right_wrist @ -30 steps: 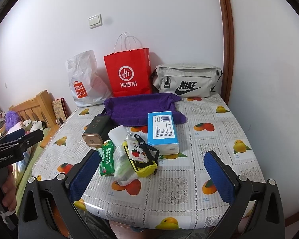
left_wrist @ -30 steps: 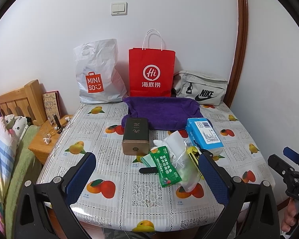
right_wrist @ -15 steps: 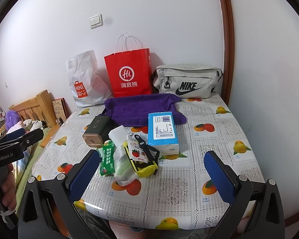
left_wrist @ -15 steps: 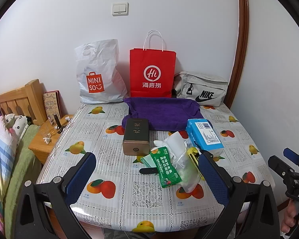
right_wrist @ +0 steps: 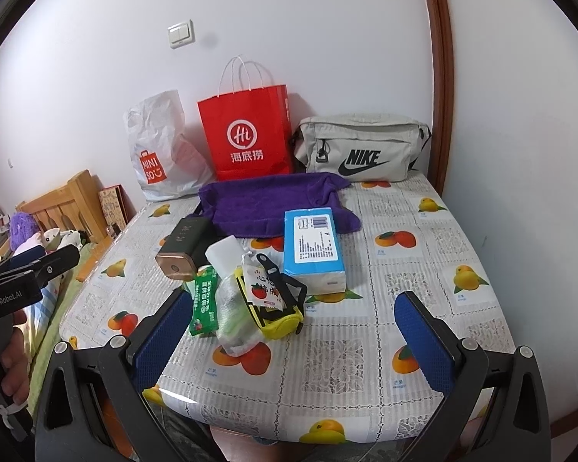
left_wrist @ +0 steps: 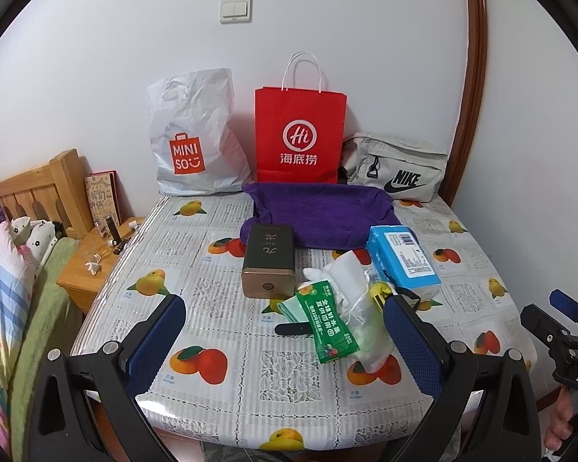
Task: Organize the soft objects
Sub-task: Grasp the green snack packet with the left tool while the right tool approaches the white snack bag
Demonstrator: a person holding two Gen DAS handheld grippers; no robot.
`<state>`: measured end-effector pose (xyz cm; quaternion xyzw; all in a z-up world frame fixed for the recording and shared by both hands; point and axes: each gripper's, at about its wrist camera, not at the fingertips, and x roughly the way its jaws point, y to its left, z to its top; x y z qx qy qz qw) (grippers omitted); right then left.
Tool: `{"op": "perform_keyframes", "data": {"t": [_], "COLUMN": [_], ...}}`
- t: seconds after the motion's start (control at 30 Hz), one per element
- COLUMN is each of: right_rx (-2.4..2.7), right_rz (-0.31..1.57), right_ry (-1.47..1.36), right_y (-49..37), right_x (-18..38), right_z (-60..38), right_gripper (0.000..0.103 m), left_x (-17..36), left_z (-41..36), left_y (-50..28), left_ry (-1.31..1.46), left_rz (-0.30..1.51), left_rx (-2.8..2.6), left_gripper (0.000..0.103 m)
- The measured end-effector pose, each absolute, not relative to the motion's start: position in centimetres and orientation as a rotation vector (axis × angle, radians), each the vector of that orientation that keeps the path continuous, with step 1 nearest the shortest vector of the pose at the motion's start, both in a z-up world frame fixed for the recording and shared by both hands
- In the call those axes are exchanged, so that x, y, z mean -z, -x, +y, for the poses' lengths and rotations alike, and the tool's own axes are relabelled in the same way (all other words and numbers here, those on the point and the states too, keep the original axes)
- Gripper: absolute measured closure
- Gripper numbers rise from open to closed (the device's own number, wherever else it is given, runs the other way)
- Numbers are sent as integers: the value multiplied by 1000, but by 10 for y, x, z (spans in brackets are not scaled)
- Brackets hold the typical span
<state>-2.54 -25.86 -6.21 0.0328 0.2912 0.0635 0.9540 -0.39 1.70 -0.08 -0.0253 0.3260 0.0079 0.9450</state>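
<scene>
Soft objects crowd the fruit-print table [left_wrist: 219, 300] before us: a purple towel [left_wrist: 320, 211] lies spread at the far middle, just in front of a red paper bag [left_wrist: 299, 134], with a white Miniso bag [left_wrist: 192, 138] to its left and a grey Nike pouch [left_wrist: 397, 165] to its right against the wall. Nearer, we see a green snack packet [left_wrist: 329, 323], a clear plastic bag [right_wrist: 233, 315] and a yellow pouch [right_wrist: 277, 308] heaped together, touching, between a dark tin [left_wrist: 267, 265] on the left and a blue tissue pack [right_wrist: 314, 254] on the right. Our left gripper [left_wrist: 285, 350] and right gripper [right_wrist: 293, 340] hang over the near edge, both spread wide, gripping nothing.
</scene>
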Motion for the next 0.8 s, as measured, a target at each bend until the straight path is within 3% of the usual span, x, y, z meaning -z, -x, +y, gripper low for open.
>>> {"op": "perform_keyframes", "data": {"t": [0.53,0.8], "right_rx": [-195,-189], "right_rz": [776,833], "right_ry": [-101,-67], "right_y": [-30,-64], "right_x": [126,160], "right_z": [-268,-263], "right_gripper": [0,1], "left_x": [86,127], "left_z": [15,3], "left_y": [-55,-86], "left_ry": [73,112], "left_rz": [879,964], "left_rx": [-17,82], "left_gripper": [1,8]}}
